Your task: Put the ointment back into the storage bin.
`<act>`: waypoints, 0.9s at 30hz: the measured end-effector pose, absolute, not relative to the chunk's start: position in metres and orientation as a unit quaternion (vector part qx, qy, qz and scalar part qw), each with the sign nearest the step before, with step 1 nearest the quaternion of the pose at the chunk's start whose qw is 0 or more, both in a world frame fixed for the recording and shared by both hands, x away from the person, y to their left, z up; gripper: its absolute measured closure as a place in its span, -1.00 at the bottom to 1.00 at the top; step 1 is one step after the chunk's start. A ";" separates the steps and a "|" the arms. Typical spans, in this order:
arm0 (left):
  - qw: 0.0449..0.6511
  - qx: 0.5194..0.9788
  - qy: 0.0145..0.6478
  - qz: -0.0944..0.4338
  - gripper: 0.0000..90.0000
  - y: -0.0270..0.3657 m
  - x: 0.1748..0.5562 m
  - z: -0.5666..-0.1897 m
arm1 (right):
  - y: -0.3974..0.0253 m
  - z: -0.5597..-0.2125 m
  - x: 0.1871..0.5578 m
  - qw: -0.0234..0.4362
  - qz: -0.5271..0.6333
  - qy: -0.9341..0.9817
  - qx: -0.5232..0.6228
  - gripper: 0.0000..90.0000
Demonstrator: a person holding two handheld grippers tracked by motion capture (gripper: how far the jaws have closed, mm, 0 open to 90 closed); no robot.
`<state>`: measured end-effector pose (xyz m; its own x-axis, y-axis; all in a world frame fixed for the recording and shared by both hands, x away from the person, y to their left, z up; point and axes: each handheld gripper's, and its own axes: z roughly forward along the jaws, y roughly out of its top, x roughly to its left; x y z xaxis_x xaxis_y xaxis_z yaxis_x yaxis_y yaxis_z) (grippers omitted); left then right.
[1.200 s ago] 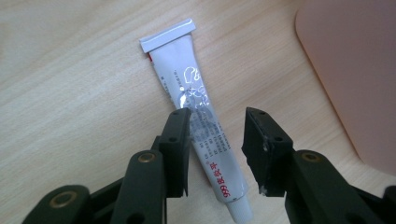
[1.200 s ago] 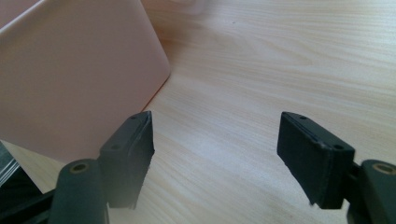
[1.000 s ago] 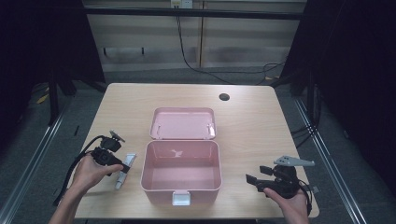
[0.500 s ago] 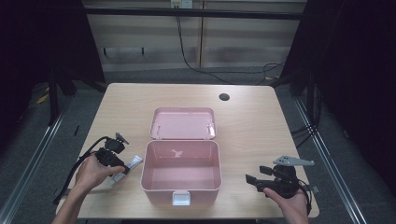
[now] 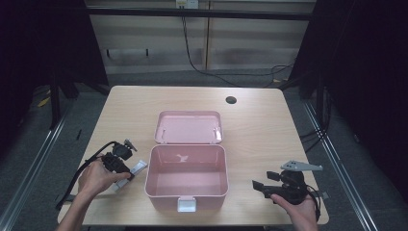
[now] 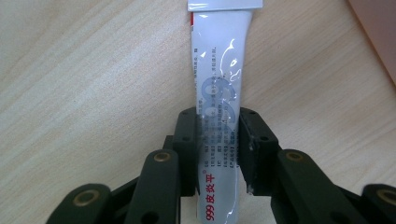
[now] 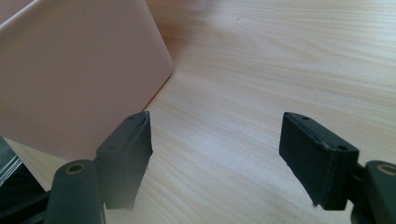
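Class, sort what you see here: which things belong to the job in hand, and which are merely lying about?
In the job:
- white tube, clamped in the left gripper
- open pink box

Lying about:
- right gripper, open, holding nothing
- table's cable hole

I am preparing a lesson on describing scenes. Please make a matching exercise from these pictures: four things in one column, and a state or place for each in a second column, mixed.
Things:
1. left gripper
2. right gripper
3. pink box
4. white tube

States:
a. open, holding nothing
b. lid up, nothing visible inside
c. shut on the tube
d. held between two jaws, left of the box

Pairs: 1-c, 2-a, 3-b, 4-d
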<state>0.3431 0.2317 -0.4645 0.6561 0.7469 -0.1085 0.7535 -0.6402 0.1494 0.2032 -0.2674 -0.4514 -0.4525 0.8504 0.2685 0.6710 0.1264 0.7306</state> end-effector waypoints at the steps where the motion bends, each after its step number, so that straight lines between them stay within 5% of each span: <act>1: 0.091 0.905 0.414 -0.018 0.58 0.232 0.343 -0.464 | -0.267 -0.451 0.203 0.107 0.418 0.743 0.512 -0.44; 27: 0.148 0.897 0.412 -0.057 0.58 0.262 0.336 -0.444 | -0.268 -0.451 0.204 0.106 0.417 0.739 0.518 -0.45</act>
